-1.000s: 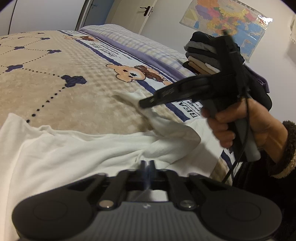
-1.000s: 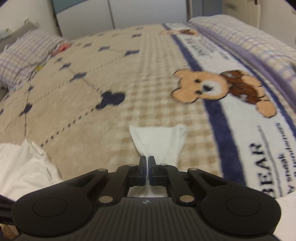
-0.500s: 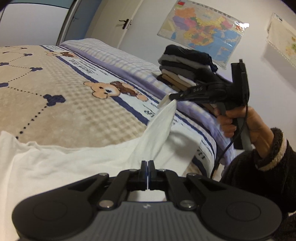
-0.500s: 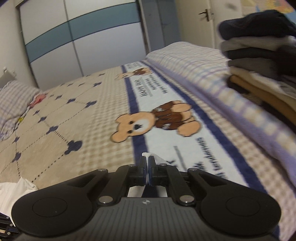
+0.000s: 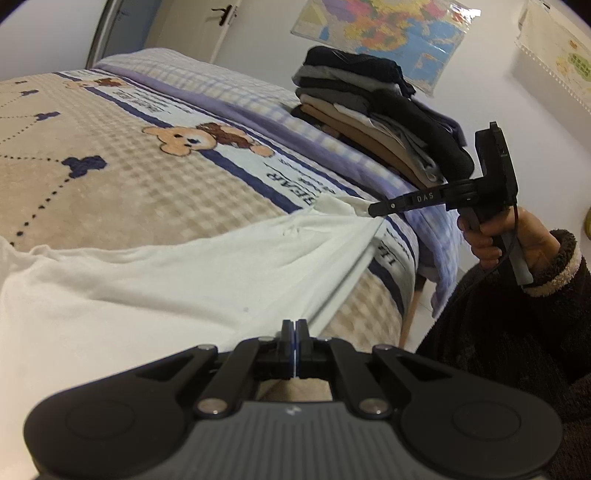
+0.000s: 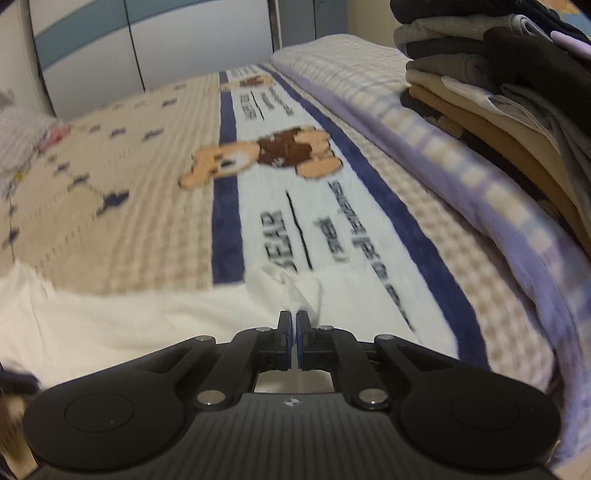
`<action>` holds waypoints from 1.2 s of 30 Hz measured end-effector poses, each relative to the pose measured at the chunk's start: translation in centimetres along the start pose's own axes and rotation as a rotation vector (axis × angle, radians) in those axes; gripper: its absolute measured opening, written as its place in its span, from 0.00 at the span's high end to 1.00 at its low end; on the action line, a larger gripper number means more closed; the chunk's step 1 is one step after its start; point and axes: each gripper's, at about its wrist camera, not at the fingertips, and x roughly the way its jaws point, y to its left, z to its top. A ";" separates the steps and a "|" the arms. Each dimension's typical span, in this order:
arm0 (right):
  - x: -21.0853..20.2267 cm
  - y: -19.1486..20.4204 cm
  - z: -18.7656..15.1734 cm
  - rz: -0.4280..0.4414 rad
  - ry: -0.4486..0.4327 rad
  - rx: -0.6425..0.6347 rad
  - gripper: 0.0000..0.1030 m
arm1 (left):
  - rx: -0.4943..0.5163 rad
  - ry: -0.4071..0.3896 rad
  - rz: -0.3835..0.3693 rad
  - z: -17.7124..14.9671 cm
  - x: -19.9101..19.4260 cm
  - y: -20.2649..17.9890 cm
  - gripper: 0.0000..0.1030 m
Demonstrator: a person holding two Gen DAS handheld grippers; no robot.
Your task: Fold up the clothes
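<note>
A white garment [image 5: 155, 280] lies spread over the beige bear-patterned blanket [image 5: 122, 184] on the bed. My left gripper [image 5: 294, 326] is shut on the garment's near edge. Out to the right, my right gripper [image 5: 373, 211], held by a hand in a dark fleecy sleeve, is shut on a far corner of the same cloth, and the edge between the two runs taut. In the right wrist view the right gripper [image 6: 294, 319] pinches a bunched white corner [image 6: 291, 286] over the blanket's blue stripe.
A stack of folded clothes [image 5: 373, 118] in dark, grey and tan sits on the checked purple quilt [image 5: 236, 88] at the bed's right side, also the stack [image 6: 498, 85]. A map [image 5: 384, 33] hangs on the wall. A wardrobe [image 6: 147, 40] stands beyond the bed.
The right gripper has carried the white corner rightward across the bed toward the folded stack, pulling the garment out flat and taut. The left gripper kept its hold near the bed's front edge.
</note>
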 end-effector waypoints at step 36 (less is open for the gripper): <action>0.7 -6.9 -1.5 0.083 0.010 0.251 0.86 | -0.049 -0.080 -0.065 6.2 5.0 -1.9 0.60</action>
